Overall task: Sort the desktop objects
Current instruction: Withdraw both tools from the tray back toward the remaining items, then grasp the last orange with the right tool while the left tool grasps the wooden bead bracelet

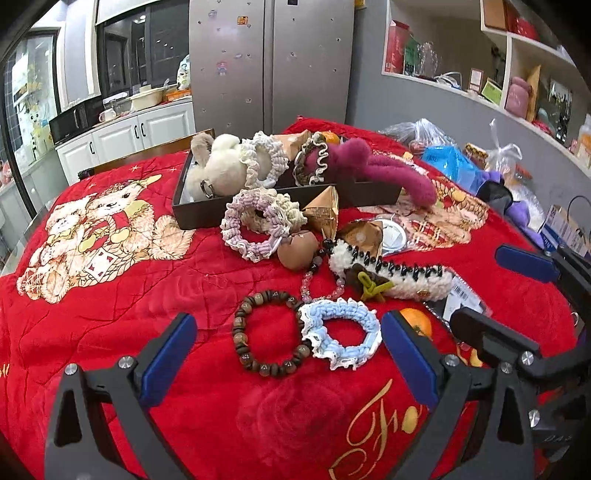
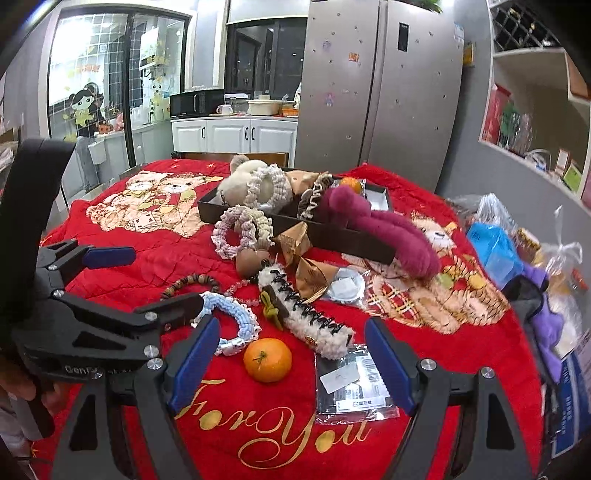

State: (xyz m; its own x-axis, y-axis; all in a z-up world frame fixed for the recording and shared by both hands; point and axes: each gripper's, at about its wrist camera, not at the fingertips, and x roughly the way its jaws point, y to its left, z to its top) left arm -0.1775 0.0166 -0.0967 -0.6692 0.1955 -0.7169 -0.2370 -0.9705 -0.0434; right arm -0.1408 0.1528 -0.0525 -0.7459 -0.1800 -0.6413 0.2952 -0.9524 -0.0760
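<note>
2 open, empty grippers [image 1: 288, 363] [image 2: 291, 363] over 1 tangerine [image 2: 267, 359], 1 bead bracelet [image 1: 271, 332], 1 blue scrunchie [image 1: 341, 338].

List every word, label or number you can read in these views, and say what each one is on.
"For You": gold script on the red blanket; the left wrist view shows only "Fro".
"GenR...": partly readable print on the left gripper.
Barcode label on the flat packet: too small to read.
Stickers on the fridge: blurred.
Boxes on the shelves: print unreadable.
</note>
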